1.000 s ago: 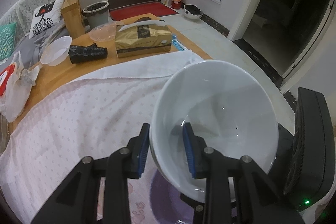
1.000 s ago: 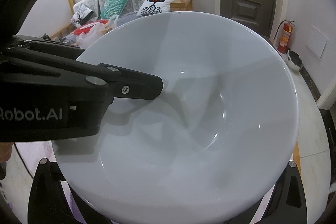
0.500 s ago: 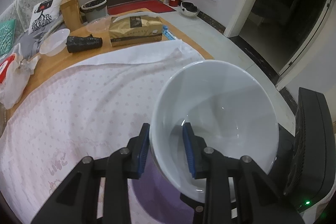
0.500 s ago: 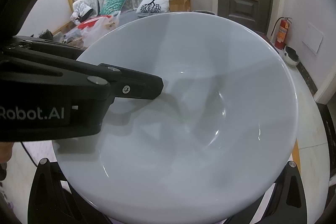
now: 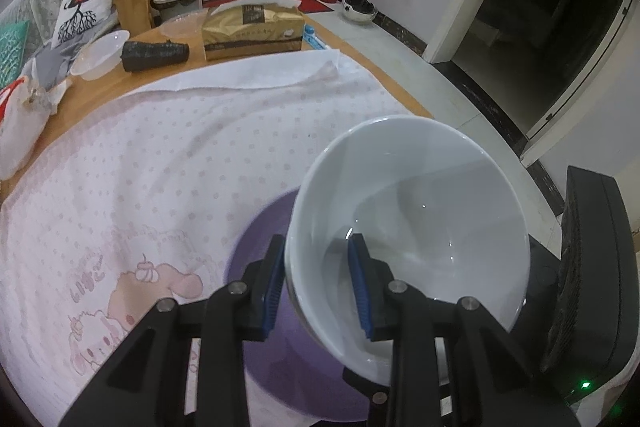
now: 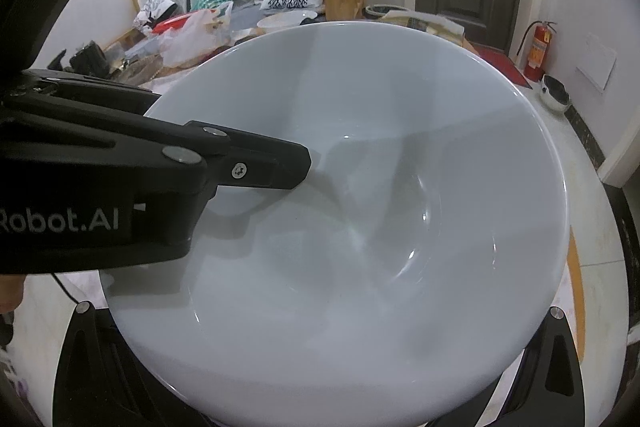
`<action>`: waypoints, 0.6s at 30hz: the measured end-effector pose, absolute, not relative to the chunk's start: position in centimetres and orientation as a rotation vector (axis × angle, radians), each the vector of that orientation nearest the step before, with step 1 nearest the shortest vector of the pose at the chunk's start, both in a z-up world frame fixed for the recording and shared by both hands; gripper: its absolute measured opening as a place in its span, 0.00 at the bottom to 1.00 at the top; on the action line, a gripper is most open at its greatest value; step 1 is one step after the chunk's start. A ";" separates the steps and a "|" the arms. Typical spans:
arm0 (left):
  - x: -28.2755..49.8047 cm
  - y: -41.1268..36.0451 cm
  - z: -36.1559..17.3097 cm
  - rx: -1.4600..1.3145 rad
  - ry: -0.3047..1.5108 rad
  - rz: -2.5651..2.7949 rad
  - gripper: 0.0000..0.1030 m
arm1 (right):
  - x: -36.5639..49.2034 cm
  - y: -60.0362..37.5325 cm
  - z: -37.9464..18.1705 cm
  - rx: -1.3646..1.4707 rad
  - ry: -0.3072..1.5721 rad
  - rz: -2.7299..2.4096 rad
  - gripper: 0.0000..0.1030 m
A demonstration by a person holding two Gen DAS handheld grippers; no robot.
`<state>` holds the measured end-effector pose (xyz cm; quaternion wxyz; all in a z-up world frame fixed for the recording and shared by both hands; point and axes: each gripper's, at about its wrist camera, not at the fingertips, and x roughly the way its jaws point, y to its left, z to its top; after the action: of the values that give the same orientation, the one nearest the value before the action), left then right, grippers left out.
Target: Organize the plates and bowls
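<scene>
We keep the left tool (image 5: 318, 283) pinching the near rim of the glazed white bowl (image 5: 420, 227), hard, slippery and breakable; the right tool's state we cannot tell.

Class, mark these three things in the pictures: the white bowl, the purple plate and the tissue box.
white bowl (image 5: 420, 211): left wrist view, inner wall of the bowl.
purple plate (image 5: 260, 243): left wrist view, bare rim left of the bowl.
tissue box (image 5: 252, 31): left wrist view, gold front face.
</scene>
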<state>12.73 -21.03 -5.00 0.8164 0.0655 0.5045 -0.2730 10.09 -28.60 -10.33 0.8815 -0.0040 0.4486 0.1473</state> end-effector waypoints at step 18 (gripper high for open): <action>12.4 -20.4 -6.8 0.116 1.111 -0.591 0.26 | 9.3 -28.0 -11.6 -0.042 0.961 0.310 0.97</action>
<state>12.41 -20.35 -6.78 0.8069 0.0544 0.5192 -0.2764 9.28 -28.05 -11.63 0.8751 -0.0201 0.4602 0.1485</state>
